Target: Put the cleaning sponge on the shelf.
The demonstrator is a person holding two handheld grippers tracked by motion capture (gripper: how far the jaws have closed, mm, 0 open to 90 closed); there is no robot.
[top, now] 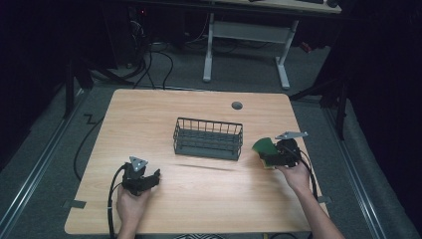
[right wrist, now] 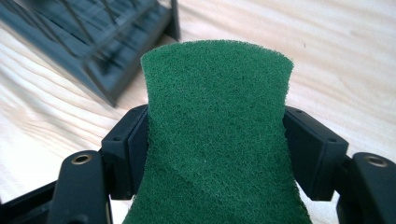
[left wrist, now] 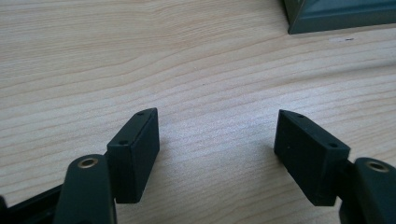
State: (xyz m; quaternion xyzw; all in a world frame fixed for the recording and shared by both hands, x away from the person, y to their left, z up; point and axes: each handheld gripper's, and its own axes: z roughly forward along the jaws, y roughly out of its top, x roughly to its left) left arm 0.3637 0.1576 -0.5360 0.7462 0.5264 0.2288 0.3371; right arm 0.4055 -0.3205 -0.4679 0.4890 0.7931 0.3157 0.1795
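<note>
Your right claw [right wrist: 217, 154] pinches the green scouring sponge [right wrist: 217, 140] between its jaws, just right of the wire basket [top: 208, 138]. The high view adds its yellow underside. Your left claw [left wrist: 217, 156] gapes wide over bare tabletop [left wrist: 187, 70].

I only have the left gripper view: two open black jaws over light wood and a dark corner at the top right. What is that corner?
Observer: It belongs to a dark wire basket standing mid-table.
Operator: Anything in it?
Observer: It looks empty from the high view.
Operator: What is the other hand doing?
Observer: The right gripper is shut on a green scouring sponge, pinched at its sides.
Operator: Where is it relative to the basket?
Observer: Just off the basket's right end, near the table's right edge.
</note>
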